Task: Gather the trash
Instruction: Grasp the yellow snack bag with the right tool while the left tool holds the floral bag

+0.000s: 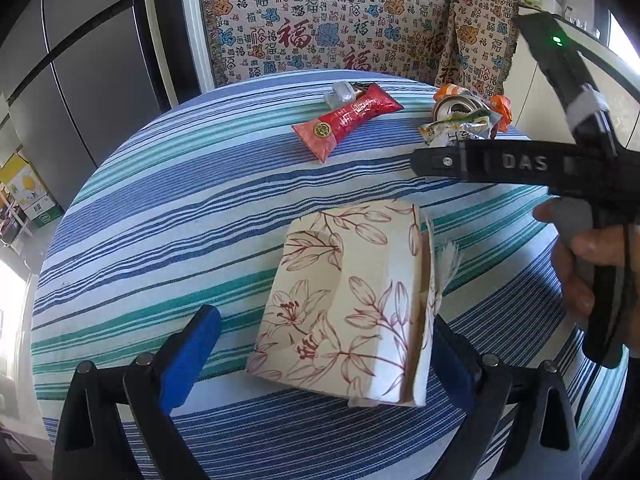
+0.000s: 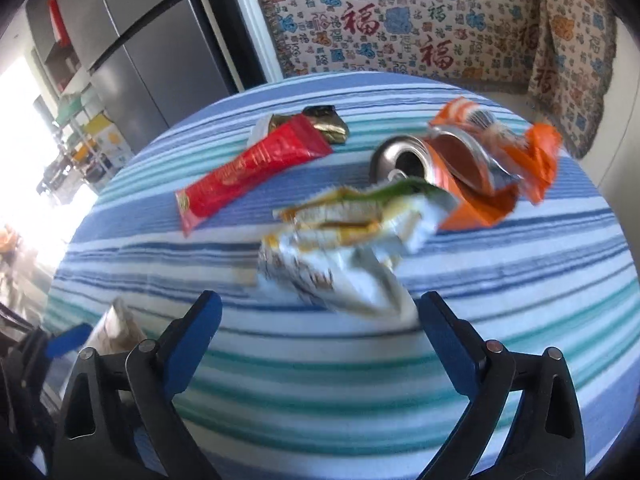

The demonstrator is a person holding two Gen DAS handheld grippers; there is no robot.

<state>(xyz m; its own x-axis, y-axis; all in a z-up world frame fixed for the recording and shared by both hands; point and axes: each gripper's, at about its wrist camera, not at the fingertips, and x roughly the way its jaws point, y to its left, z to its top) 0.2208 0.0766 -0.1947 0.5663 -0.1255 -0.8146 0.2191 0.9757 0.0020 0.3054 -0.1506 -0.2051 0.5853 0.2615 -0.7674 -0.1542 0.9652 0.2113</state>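
- Left gripper (image 1: 320, 354) is tilting downward, jaws spread wide around the floral box (image 1: 344, 304), pads not pressing it.
- Right gripper (image 2: 320, 334) is hovering with jaws apart, empty, near the crumpled wrappers (image 2: 344, 248) mid-bench (image 2: 520, 272); striped cloth lying bare near the front edge.

floral box (image 1: 344, 312) blocking near, wrappers (image 2: 340, 240) crowding far

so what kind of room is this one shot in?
Most likely a home dining or kitchen area. A round table under a striped tablecloth, a bench or sofa with a patterned throw behind it, and a large steel refrigerator to the side all point to a lived-in household.
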